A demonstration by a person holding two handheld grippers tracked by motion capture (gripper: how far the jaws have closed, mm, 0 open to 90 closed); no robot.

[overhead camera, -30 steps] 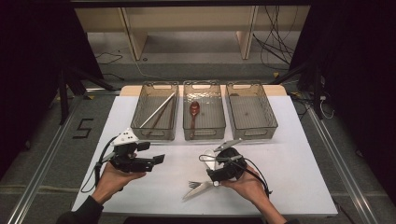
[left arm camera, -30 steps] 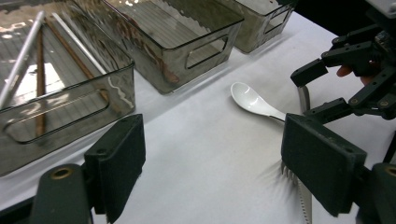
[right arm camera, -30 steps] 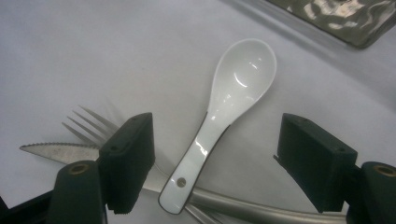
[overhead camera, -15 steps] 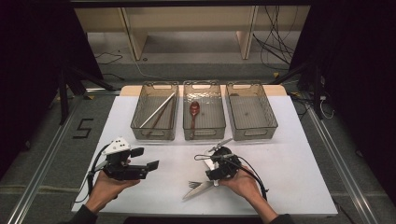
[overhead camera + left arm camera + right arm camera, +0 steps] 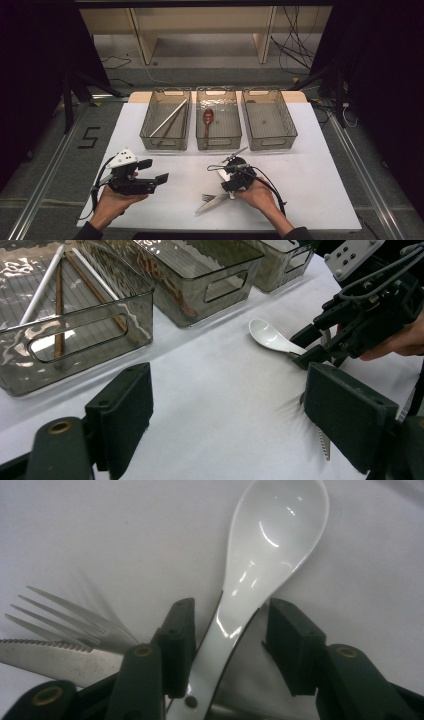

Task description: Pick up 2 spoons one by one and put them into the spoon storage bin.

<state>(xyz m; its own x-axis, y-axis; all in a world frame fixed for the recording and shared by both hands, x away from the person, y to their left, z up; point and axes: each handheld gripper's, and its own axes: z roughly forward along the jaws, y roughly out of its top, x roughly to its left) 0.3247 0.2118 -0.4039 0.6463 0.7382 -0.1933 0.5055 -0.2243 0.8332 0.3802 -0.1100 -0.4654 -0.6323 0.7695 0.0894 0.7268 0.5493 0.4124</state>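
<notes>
Right gripper [image 5: 227, 645] astride handle of white ceramic spoon [image 5: 270, 545] on table [image 5: 310, 180]; jaws just been closing, gap left each side, no grip yet. Spoon axis runs straight ahead of gripper, bowl farthest. Fork [image 5: 70, 617], knife [image 5: 45, 657] just beside spoon. Left gripper [image 5: 230, 415] wide, empty, well off. Bins beyond spoon: chopsticks [image 5: 167, 119]; red spoon [image 5: 208, 116]; third bin [image 5: 270, 120] empty.

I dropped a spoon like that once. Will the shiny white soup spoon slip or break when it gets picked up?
The glossy white ceramic-looking soup spoon looks smooth and glazed, so it could slip. The right gripper has just been closing, its jaws either side of the narrow handle, a small place to hold. It seems stiff, and probably chips if dropped on the white table.
</notes>
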